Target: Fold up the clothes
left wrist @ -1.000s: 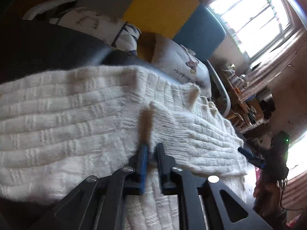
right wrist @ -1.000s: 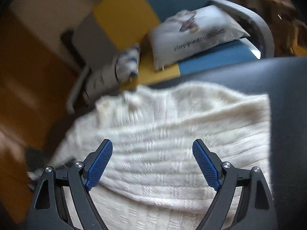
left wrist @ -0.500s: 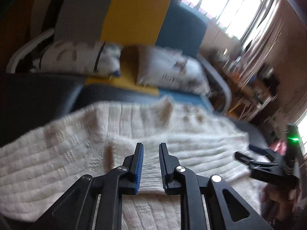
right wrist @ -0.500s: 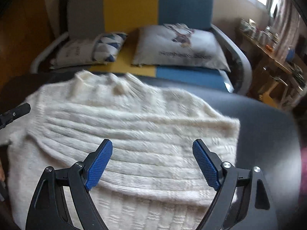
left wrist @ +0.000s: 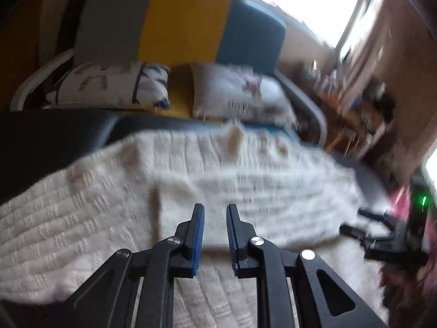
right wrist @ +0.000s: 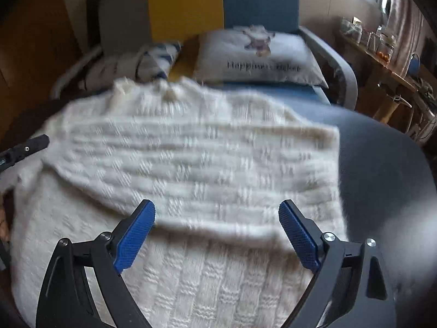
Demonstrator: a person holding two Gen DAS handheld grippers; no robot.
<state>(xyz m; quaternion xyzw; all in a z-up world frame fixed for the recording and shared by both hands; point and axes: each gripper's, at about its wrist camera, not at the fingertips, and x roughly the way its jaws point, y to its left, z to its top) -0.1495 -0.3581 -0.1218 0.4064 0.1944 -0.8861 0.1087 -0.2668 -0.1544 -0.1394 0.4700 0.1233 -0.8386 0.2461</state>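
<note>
From the left wrist view, one white cable-knit sweater [left wrist: 109, 213] lies spread on a dark, smooth padded surface [left wrist: 49, 136], a folded part of it layered across the middle. The left gripper [left wrist: 214, 218] hangs over the knit with its two blue ribbed pads a narrow gap apart and nothing between them. Beyond the surface stands one chair [left wrist: 183, 22] with a back in three panels, grey, yellow and blue, and two cushions rest on its seat: a patterned cushion [left wrist: 114, 84] and a white printed cushion [left wrist: 240, 95]. At the right edge the right gripper [left wrist: 360, 222] shows as black fingers, blurred. From the right wrist view, the same sweater [right wrist: 191, 150] fills the middle, its ribbed bands running across and its lower part in vertical ribs. The right gripper [right wrist: 217, 218] stands above it, jaws wide and opening, empty. The white cushion carries dark lettering, and the left gripper's black tip [right wrist: 35, 142] pokes in at the left edge.
</note>
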